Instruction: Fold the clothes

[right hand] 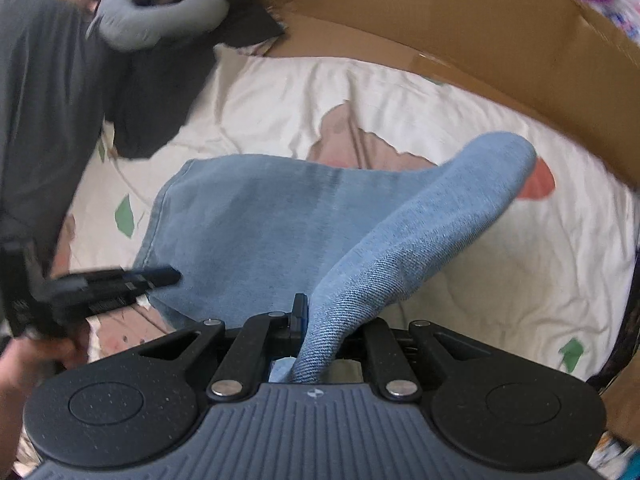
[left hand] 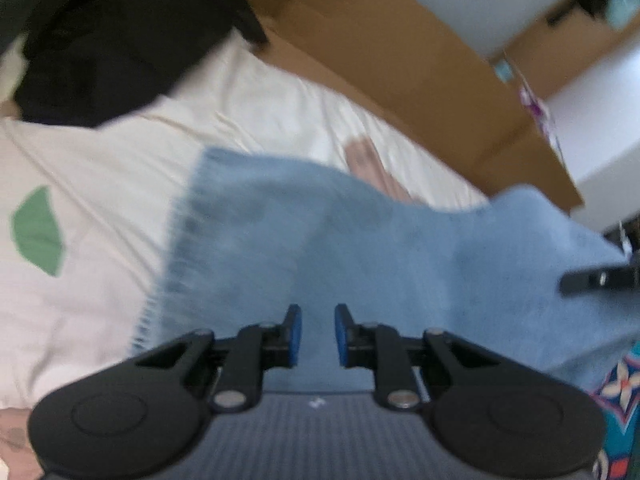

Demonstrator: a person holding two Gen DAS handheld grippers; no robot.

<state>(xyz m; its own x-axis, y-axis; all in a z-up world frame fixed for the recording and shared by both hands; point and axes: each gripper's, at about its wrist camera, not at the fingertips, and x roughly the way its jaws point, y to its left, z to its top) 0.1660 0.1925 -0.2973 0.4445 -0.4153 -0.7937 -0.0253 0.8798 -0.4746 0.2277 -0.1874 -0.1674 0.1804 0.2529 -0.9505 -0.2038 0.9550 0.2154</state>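
Right tool [right hand: 320, 320] clamps a lifted fold of the jeans [right hand: 248, 216], frame centre. Left tool [left hand: 318, 332] hangs slightly parted, empty, above them on the bed [right hand: 500, 260].

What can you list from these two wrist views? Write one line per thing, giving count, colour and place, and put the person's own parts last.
Denim garment: one, light blue, spread on the bed, one part lifted toward the right claw.
Bedsheet: one, cream with green, pink and red patches, under the denim.
Dark clothes: a heap, count unclear, black and dark grey, far left of the bed.
Neck pillow: one, grey, on the dark clothes at top left.
Cardboard: brown panels, count unclear, along the bed's far edge.
Left claw: one, black with blue pads, slightly open above the denim, nothing between the pads.
Right claw: one, black, shut on the denim garment.
Hand: one, lower left, holding the left claw.
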